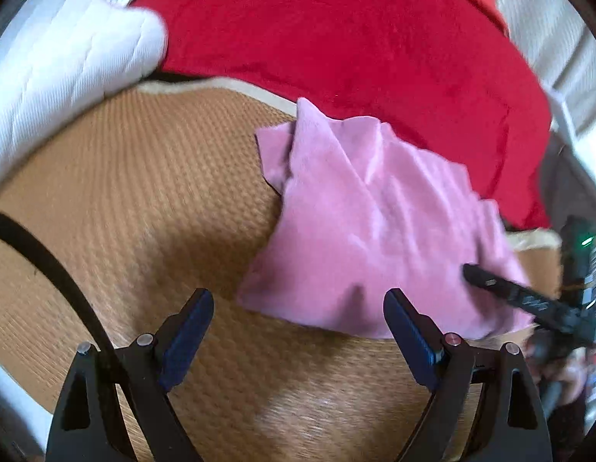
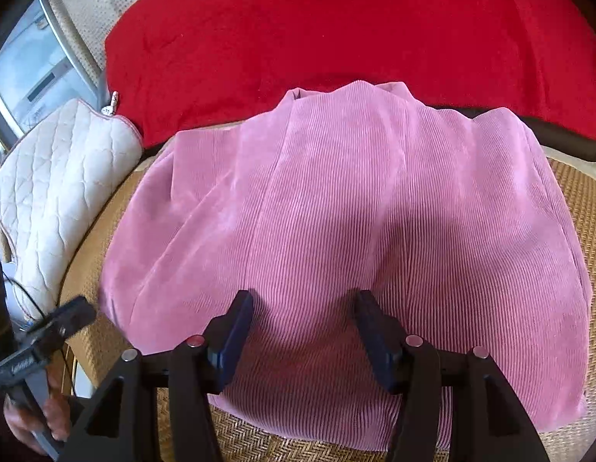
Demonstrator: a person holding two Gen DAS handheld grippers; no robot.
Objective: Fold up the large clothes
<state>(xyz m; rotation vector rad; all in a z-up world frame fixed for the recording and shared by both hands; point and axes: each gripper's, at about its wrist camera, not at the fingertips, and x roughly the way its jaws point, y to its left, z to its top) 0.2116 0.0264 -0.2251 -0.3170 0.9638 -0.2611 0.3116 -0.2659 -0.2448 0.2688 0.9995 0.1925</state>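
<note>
- Right wrist view: the right hand-held gripper [image 2: 303, 308] hovers over a pink garment [image 2: 336, 211], jaws partly spread with corduroy below them; whether the pads touch it is unclear.
- Garment lies folded on a woven mat [image 2: 578, 200], beside a red blanket [image 2: 336, 19] and white pillow [image 2: 59, 177].
- Left hand-held gripper [image 1: 298, 308] is spread wide over the mat, empty, just beside the garment's edge.

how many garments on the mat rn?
1. A pink corduroy garment, folded, lies on the woven mat, its far edge by the red blanket; the right gripper is open above it. More could be hidden outside both views.
</note>
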